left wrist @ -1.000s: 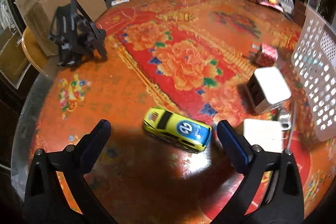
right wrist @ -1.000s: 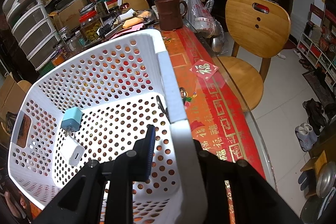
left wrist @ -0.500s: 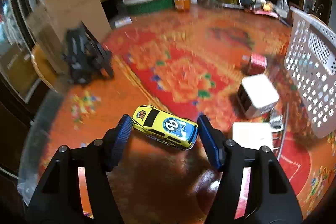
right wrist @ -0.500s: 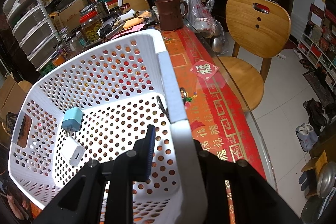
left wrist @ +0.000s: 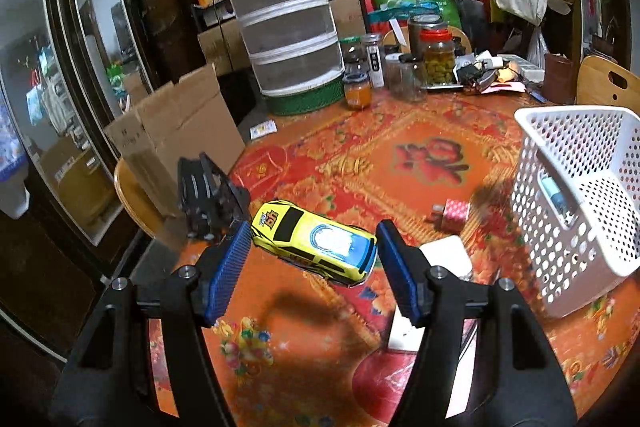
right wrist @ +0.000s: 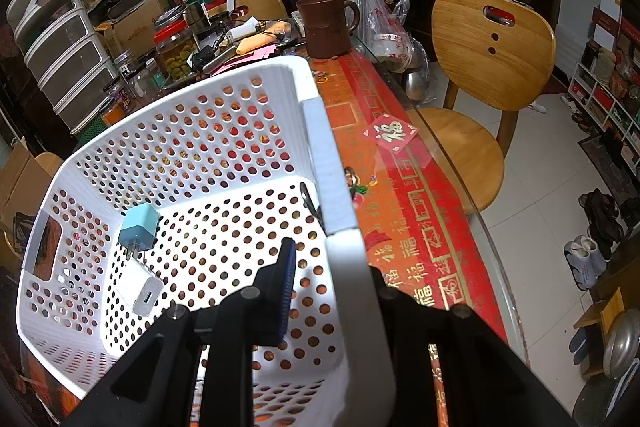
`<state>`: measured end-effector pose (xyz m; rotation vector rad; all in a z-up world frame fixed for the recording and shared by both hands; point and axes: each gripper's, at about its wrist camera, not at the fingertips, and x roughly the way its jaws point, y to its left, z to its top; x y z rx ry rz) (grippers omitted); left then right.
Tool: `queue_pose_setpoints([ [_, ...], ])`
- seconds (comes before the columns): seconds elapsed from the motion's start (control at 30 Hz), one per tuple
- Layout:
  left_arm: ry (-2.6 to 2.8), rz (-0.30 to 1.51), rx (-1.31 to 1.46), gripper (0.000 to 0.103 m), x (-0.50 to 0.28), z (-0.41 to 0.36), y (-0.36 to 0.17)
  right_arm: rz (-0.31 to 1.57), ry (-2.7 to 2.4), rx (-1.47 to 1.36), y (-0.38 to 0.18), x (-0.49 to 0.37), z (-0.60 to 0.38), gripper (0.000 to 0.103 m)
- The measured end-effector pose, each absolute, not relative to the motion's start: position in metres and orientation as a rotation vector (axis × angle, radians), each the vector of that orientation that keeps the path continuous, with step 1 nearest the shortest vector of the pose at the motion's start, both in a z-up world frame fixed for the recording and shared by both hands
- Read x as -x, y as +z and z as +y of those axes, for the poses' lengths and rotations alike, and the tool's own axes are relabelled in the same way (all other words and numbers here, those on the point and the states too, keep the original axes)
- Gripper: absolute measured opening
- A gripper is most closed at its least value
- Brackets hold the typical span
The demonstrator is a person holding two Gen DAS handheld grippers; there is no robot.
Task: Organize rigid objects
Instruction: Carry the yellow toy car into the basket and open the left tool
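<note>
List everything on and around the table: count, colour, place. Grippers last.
toy car: 1, yellow and blue, lifted between the left gripper's fingers
basket: 1, white perforated, table's right side
chargers in basket: 2, light blue and white, basket floor
chargers on table: several, white, one pink patterned, left of the basket
black stand: 1, table's left edge
jars: several, glass, far edge
mug: 1, brown, far edge
chair: 1, wooden, right of the table
left gripper: shut on the toy car
right gripper: clamps the basket's wall
</note>
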<state>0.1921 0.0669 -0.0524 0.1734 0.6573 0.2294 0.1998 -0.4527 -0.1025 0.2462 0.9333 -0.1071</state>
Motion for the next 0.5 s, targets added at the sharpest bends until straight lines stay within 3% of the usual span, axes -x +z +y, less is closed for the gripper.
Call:
queue_pose_setpoints([
  [0.5, 0.185, 0.591, -0.212, 0.063, -0.194, 0.006, 0.001, 0.933, -0.103, -0.246, -0.103, -0.199, -0.451, 0.022],
])
